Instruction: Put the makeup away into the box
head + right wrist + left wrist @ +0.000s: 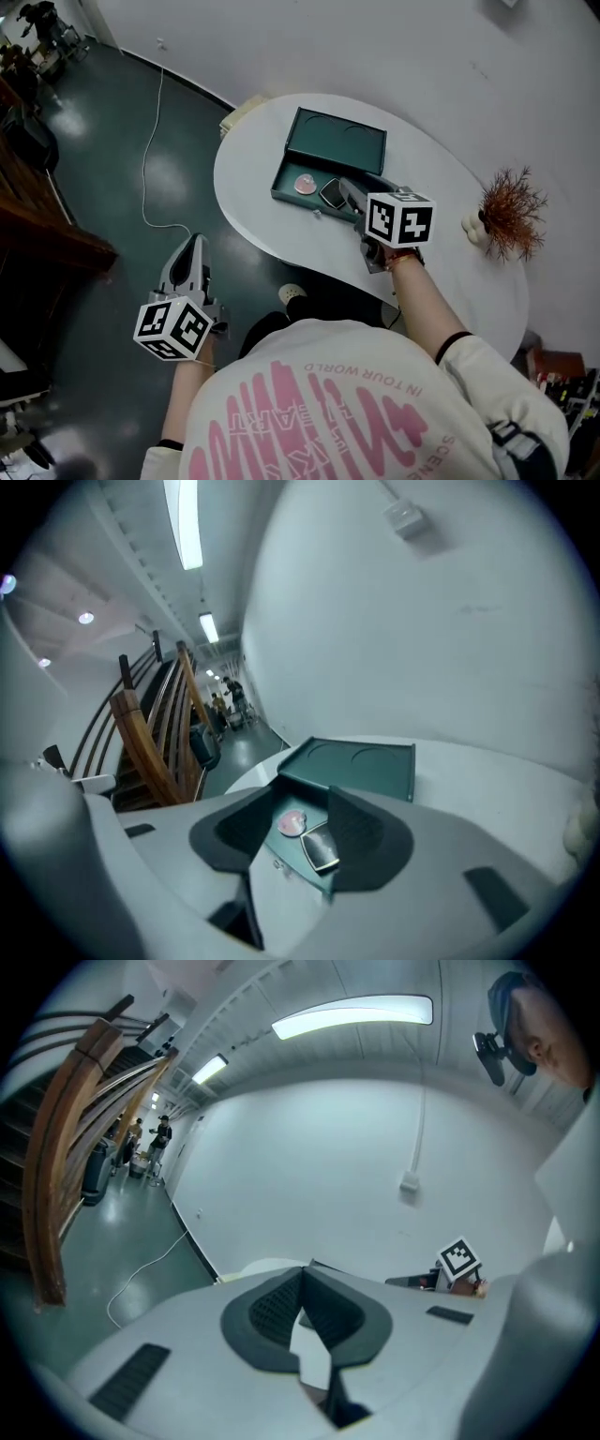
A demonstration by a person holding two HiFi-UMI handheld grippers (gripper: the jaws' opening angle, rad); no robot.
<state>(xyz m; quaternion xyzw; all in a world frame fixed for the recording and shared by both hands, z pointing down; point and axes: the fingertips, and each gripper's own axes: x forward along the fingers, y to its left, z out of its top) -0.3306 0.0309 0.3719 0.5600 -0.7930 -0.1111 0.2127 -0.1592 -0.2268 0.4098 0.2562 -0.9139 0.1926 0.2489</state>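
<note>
Dark green floor [112,112] fills the left of the head view; a rounded white table [441,178] fills the upper right. A wooden staircase [150,733] appears only in the two gripper views, at their left edges, and not in the head view.

The green box [342,145] lies open near the table's upper left edge, its lid folded back flat. The right gripper [349,192] hangs over the box's lower right corner. Its own view shows the jaws about half apart with nothing gripped, and the box's tray is seen through the gap.

The left gripper [192,246] is at the lower left, off the table and over the floor. Its own view shows the pad tips meeting with nothing between them, and the right gripper's marker cube small at the right.

A rust-coloured dried plant [509,211] stands at the table's right, in the head view alone.

Inside the tray, a dark square compact [331,193] lies just right of a round pink makeup piece [306,184].
</note>
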